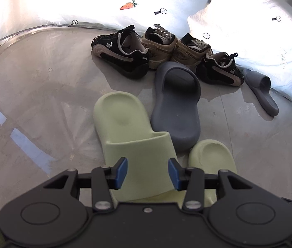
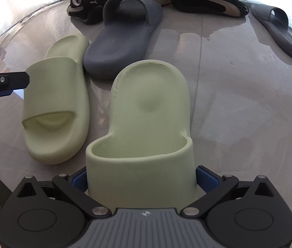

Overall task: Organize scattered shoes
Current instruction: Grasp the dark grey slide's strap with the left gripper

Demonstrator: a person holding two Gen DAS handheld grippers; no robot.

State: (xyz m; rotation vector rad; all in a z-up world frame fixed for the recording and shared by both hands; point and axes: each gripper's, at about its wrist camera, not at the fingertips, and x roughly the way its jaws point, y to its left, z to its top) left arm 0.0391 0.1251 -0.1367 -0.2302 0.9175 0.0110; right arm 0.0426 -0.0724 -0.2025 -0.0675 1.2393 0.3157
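Two pale green slides lie side by side on the grey floor. My left gripper is open, its blue pads apart above the strap of the left green slide; it also shows in the right wrist view. My right gripper straddles the strap of the right green slide, its pads against both sides. That slide shows in the left wrist view. A large grey slide lies just beyond them.
Against the white sheet at the back stand two black sneakers and two tan sneakers. A smaller grey slide lies at the right. Bare floor spreads to the left.
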